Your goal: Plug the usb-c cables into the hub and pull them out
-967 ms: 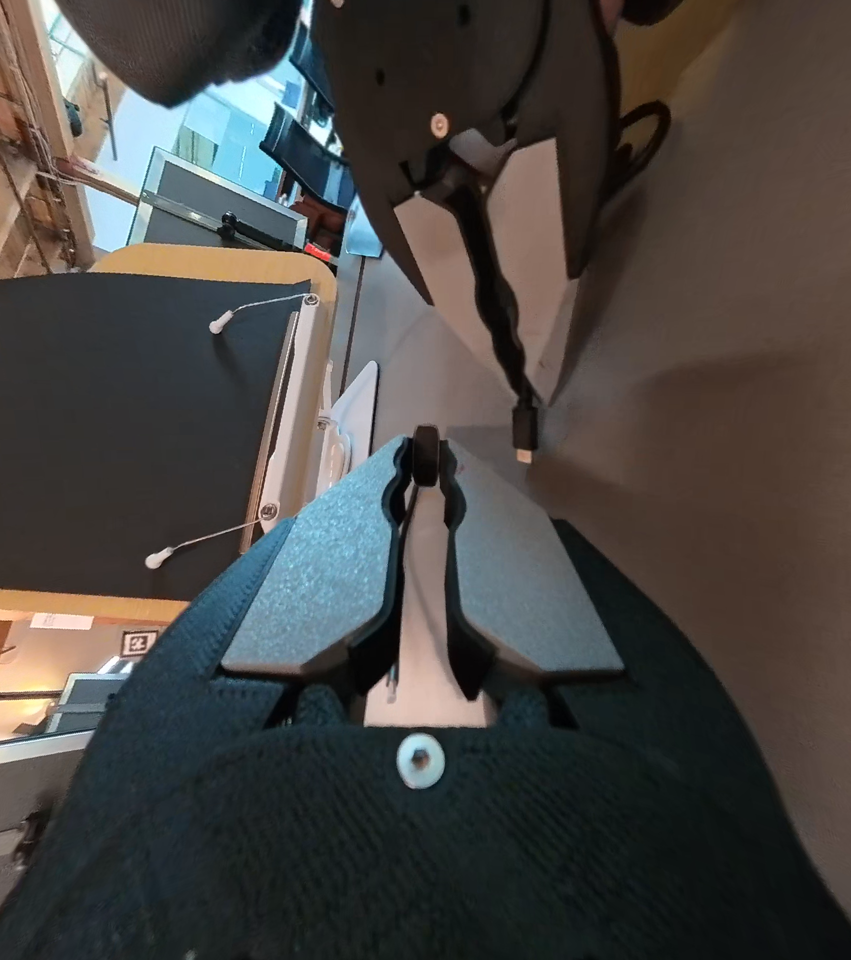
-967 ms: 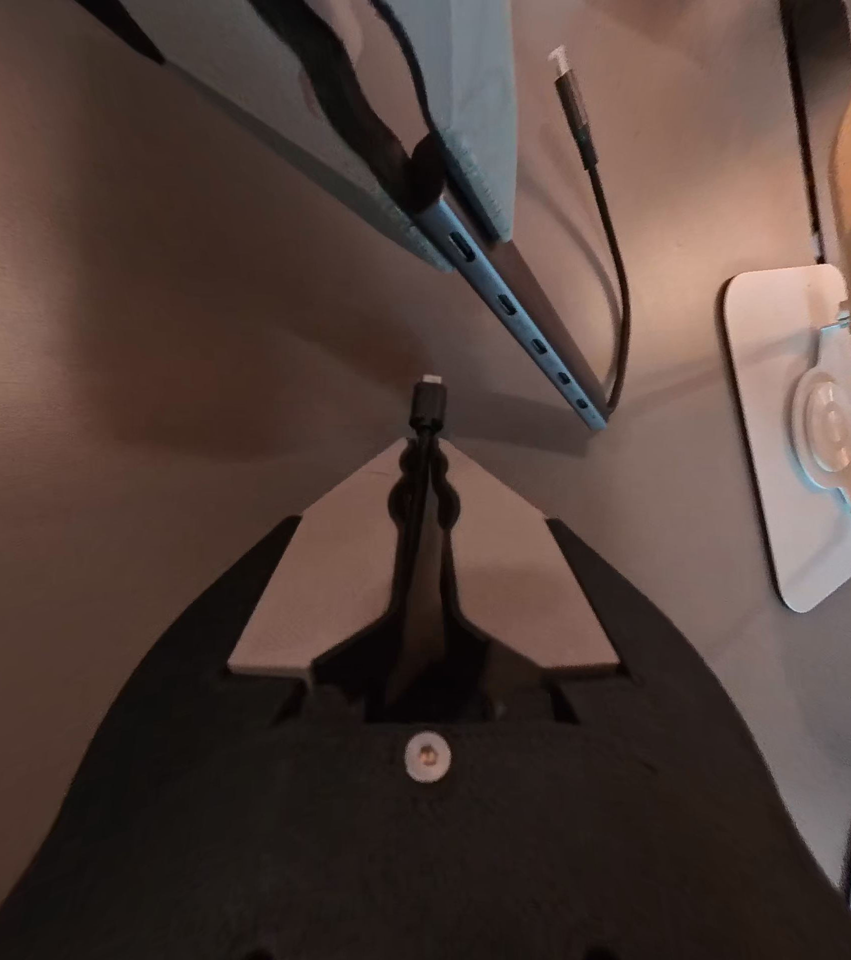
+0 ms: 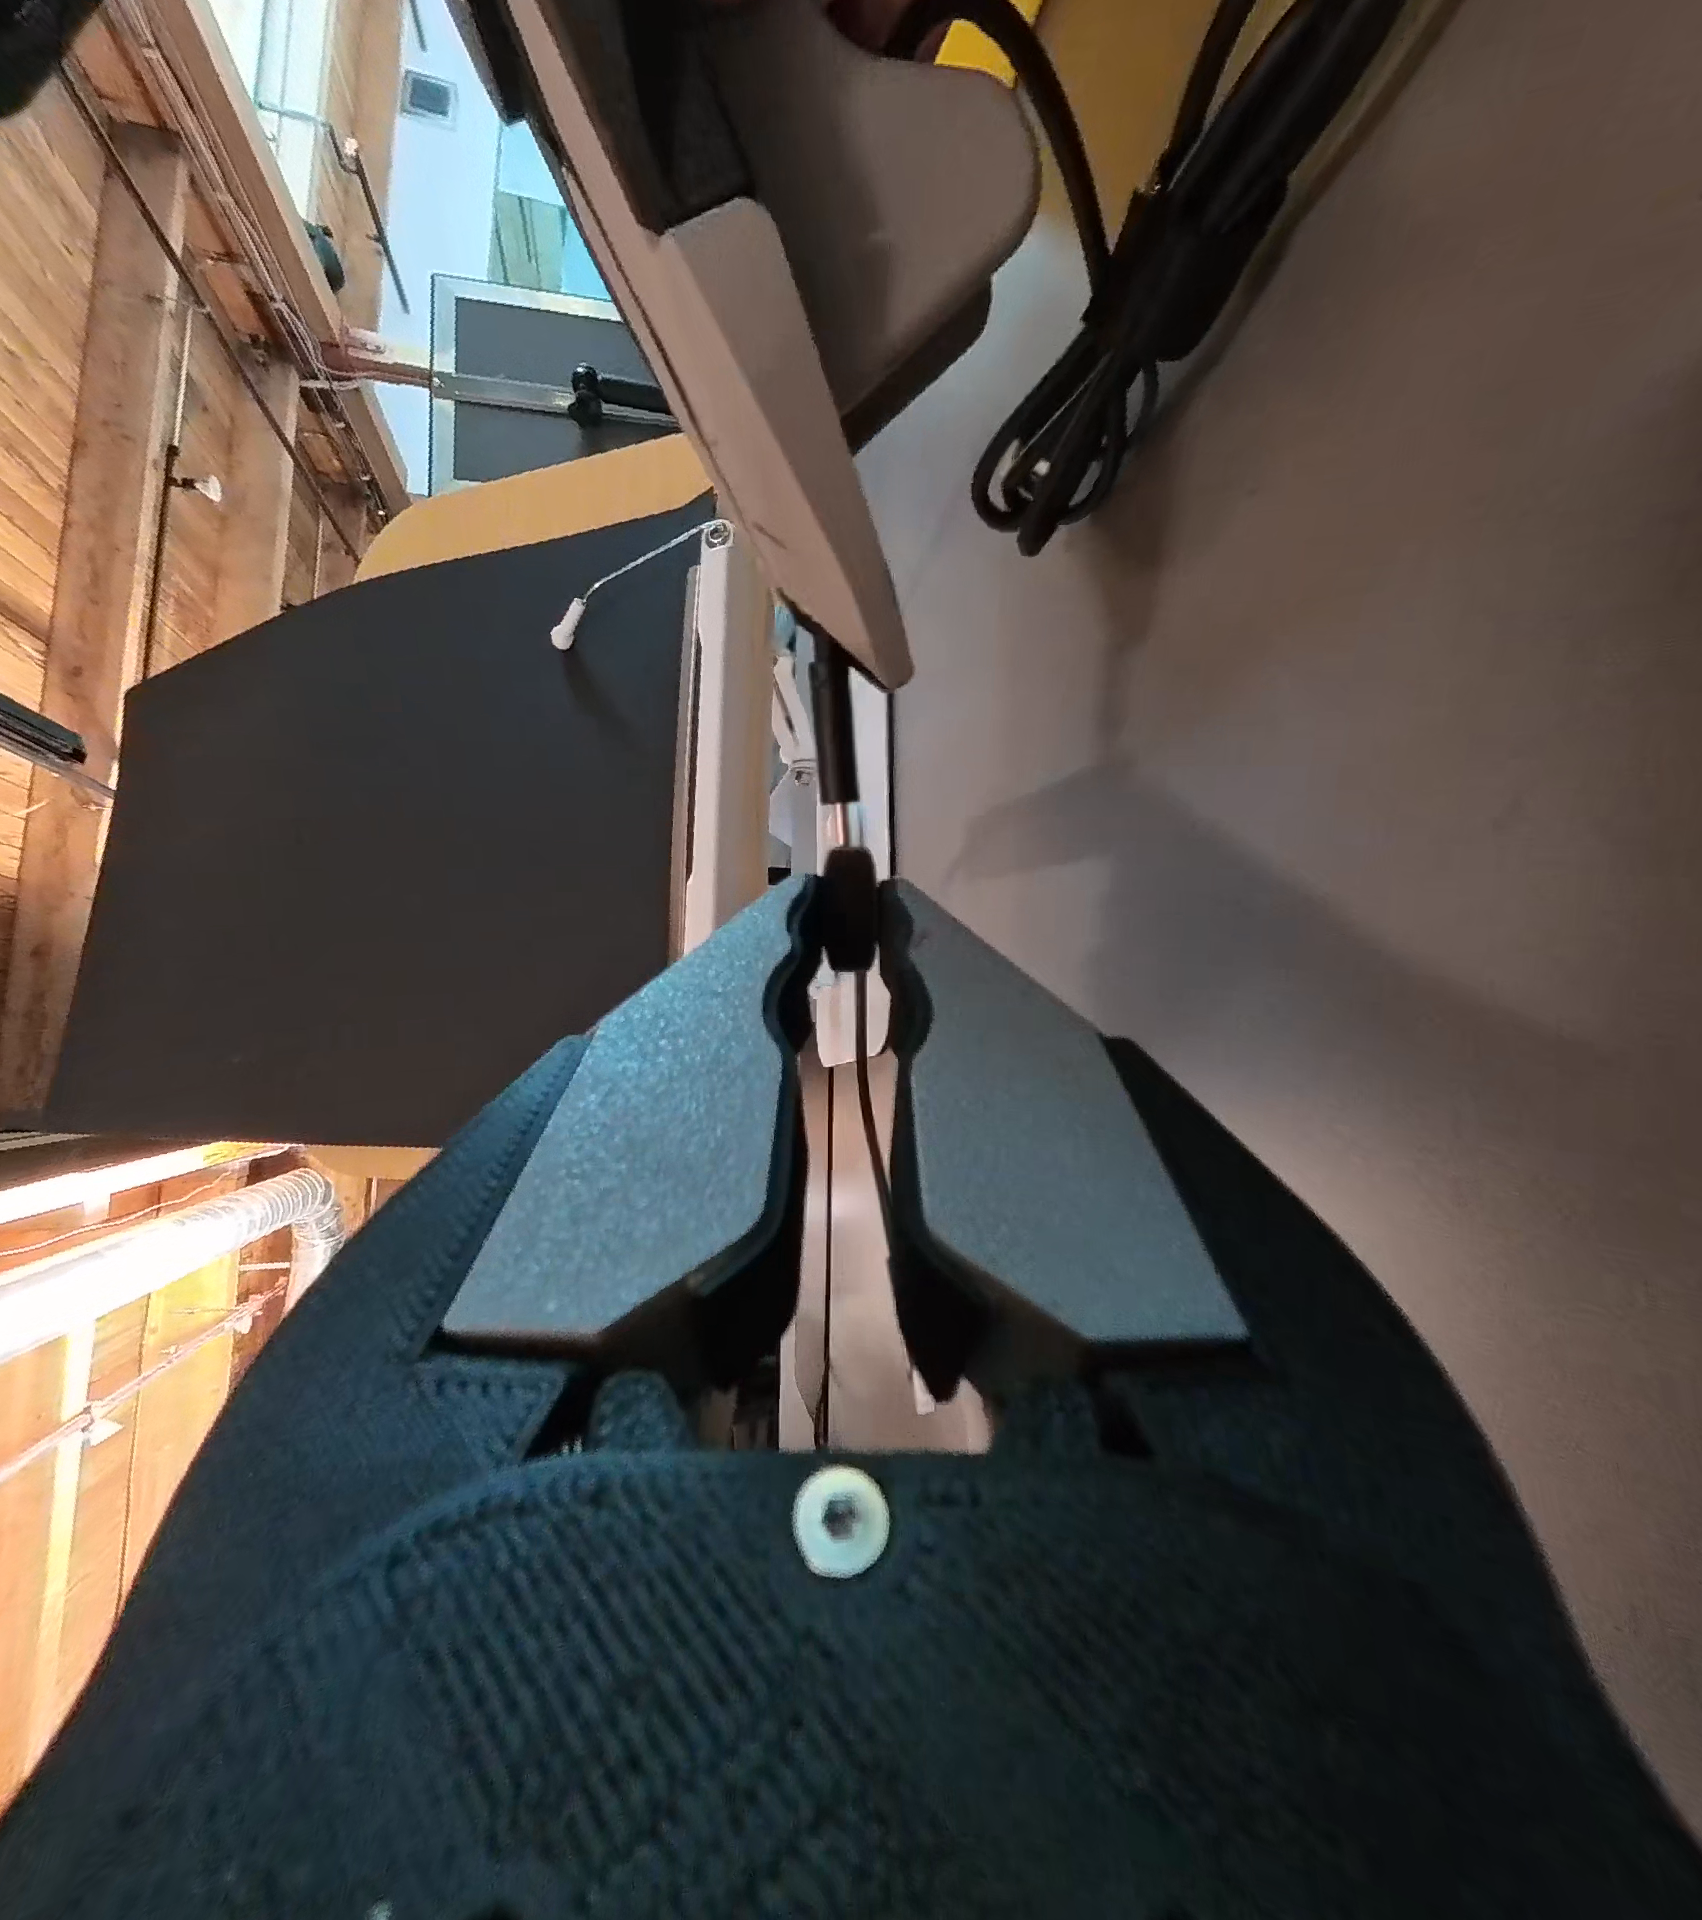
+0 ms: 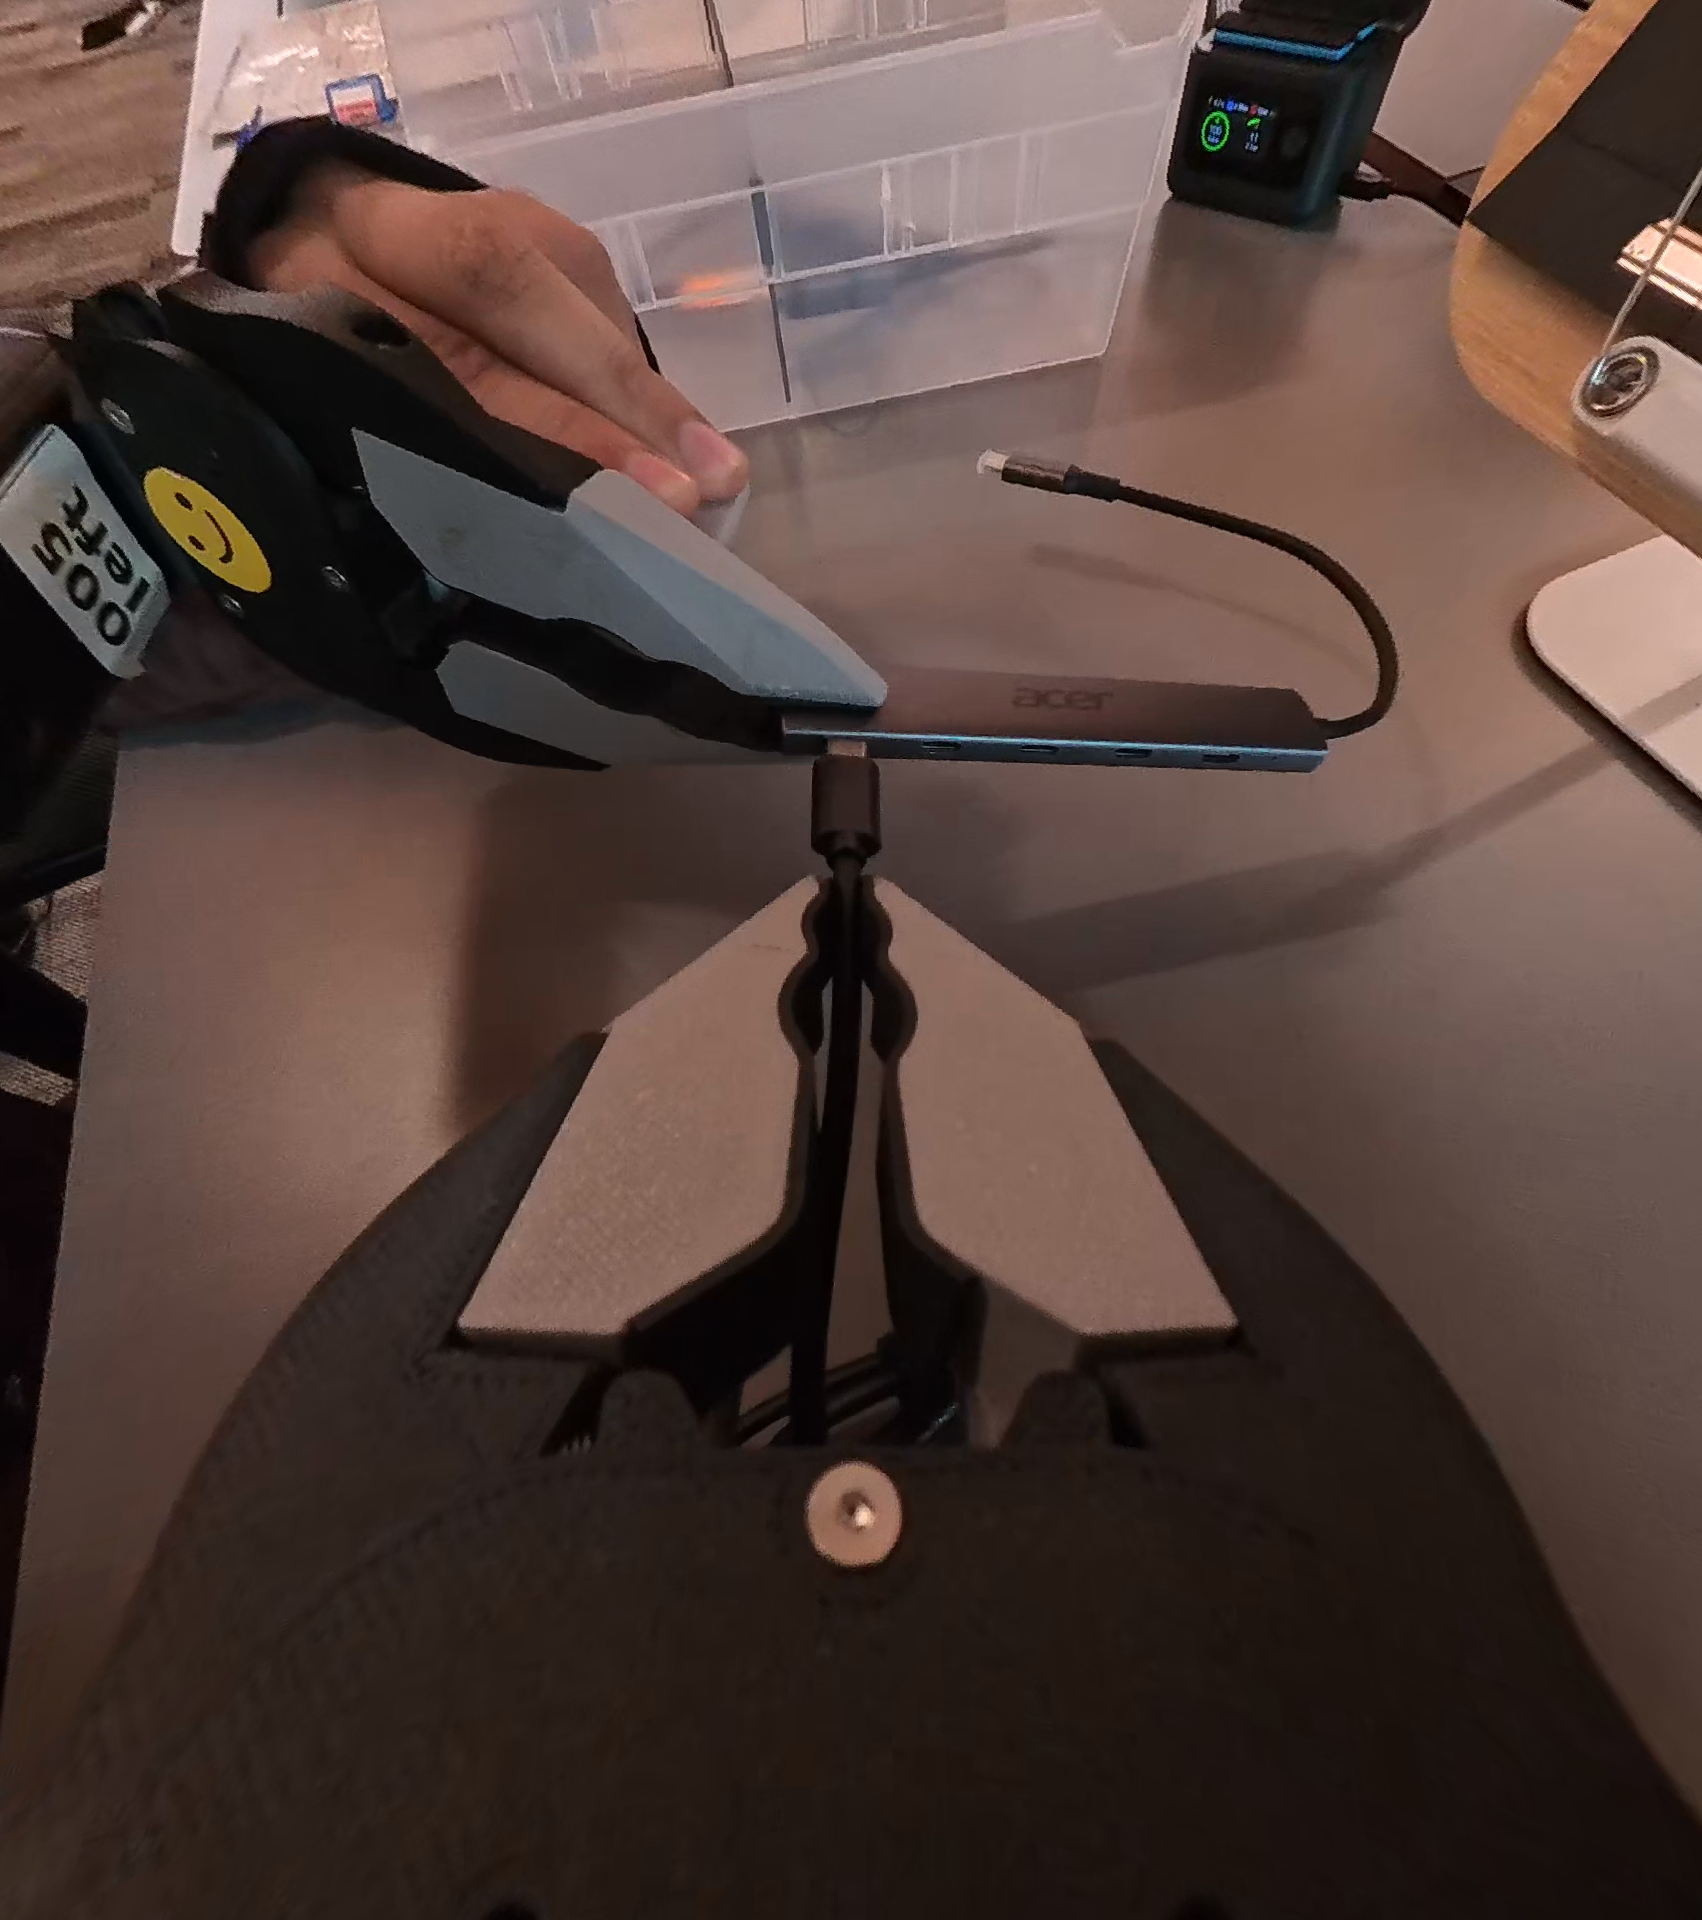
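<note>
My left gripper (image 3: 849, 896) is shut on one end of the slim grey hub (image 4: 1086, 722), which is held level above the table; it also shows in the right wrist view (image 4: 805, 712). My right gripper (image 4: 842, 888) is shut on a black usb-c cable just behind its plug (image 4: 845, 805). The plug's metal tip meets the port nearest the left gripper, with a little metal showing. In the left wrist view the plug (image 3: 834, 743) comes down onto the hub's end (image 3: 849, 925). The hub's own cable (image 4: 1346, 603) curls away, its plug free.
A hand (image 4: 514, 291) holds the left gripper. A clear plastic organiser box (image 4: 878, 208) and a small device with a lit screen (image 4: 1242, 135) stand behind. A white stand base (image 4: 1657, 665) lies at right. A coiled black cable (image 3: 1086, 416) lies on the grey table. Less than 4 cm separates the two grippers' tips.
The plug was apart from the hub; now its tip is at the end port. Both grippers have turned and closed in on each other, grips unchanged.
</note>
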`<state>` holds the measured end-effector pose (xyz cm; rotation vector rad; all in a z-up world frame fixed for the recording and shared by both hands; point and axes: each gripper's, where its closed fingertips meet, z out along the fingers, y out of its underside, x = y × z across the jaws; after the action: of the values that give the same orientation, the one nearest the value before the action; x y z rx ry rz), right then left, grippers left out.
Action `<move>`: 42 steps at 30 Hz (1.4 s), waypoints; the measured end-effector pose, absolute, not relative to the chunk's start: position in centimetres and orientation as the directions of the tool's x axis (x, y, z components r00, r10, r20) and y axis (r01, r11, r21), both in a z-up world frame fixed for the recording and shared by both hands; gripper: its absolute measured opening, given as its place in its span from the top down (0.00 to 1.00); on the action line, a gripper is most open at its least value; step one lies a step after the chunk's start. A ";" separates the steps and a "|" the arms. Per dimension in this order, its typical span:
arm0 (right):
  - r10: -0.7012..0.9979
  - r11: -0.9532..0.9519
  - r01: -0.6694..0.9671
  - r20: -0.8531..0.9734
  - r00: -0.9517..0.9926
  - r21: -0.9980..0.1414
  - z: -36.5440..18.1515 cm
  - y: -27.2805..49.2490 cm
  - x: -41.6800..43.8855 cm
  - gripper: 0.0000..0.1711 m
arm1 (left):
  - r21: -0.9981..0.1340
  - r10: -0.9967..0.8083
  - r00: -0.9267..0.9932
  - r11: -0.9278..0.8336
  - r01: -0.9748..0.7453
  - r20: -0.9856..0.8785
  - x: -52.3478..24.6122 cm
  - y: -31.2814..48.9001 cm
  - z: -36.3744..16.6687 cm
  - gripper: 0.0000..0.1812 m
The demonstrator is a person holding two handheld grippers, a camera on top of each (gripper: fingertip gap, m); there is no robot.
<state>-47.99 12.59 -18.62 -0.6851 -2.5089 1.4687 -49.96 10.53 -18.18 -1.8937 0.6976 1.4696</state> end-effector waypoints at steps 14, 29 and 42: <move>0.444 0.415 0.288 -0.084 -0.892 -0.863 -18.5 12.4 -47.8 1.00 | -0.153 -0.023 0.229 -0.676 -0.721 -0.973 -49.8 10.6 -18.0 0.96; 0.450 0.408 0.281 -0.077 -0.890 -0.869 -18.7 12.5 -48.0 1.00 | -0.164 -0.020 0.256 -0.717 -0.677 -0.967 -49.9 10.8 -18.2 0.96; 0.452 0.427 0.211 0.005 -0.892 -0.880 -18.2 12.4 -48.0 1.00 | -0.190 -0.001 0.276 -0.724 -0.663 -0.961 -50.1 10.8 -18.1 0.96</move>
<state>-48.05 12.38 -18.21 -0.5784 -2.4408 1.4528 -50.08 10.82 -18.10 -1.9724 0.5953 1.4851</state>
